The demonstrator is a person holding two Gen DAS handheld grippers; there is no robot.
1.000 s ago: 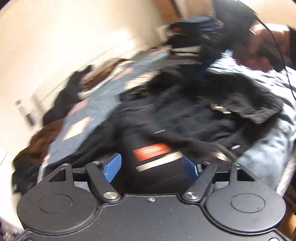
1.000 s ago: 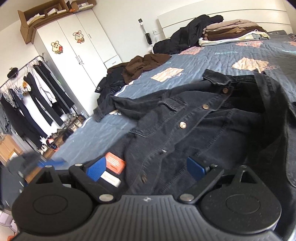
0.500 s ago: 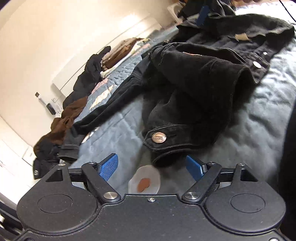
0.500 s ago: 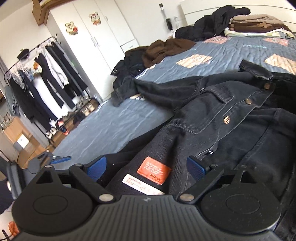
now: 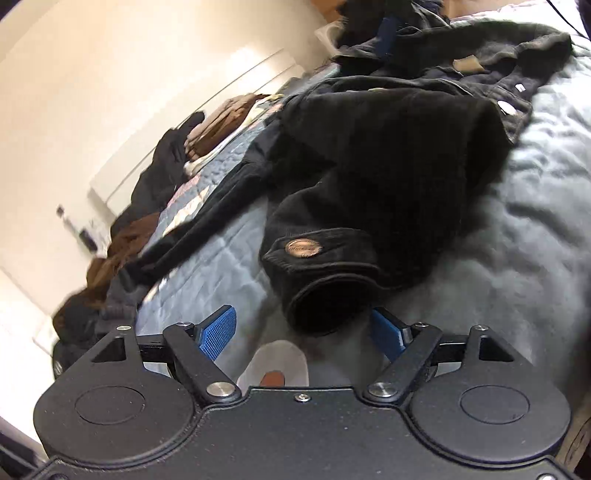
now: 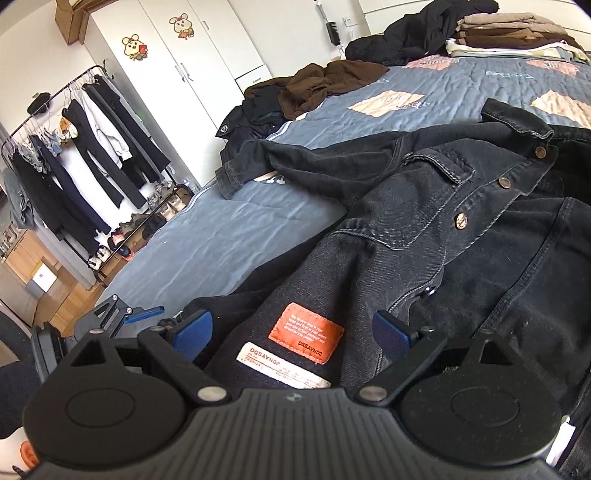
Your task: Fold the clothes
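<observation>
Two grippers are seen hovering over a black denim jacket (image 6: 461,229) that's spread out on a blue quilted bedspread (image 6: 229,240). The left gripper (image 5: 301,334) is held wide open, with the sleeve cuff (image 5: 325,284) lying right between its blue pads (image 5: 216,330), though whether the cuff is actually touched by them can't be told. A copper cuff button (image 5: 303,248) is shown facing up on that sleeve. The right gripper (image 6: 291,334) is spread open too, nothing pinched, and it's parked over the jacket's hem where an orange label (image 6: 306,333) and a white tag (image 6: 282,365) just below it are framed between the pads. The other sleeve (image 6: 295,162) is stretched out toward the far side of the bed. A pile of brown and black clothes (image 6: 314,88) is dumped further up the bed, a folded stack (image 6: 513,31) is set near the headboard, and a clothes rack (image 6: 74,147) is parked beside a white wardrobe (image 6: 184,62).
</observation>
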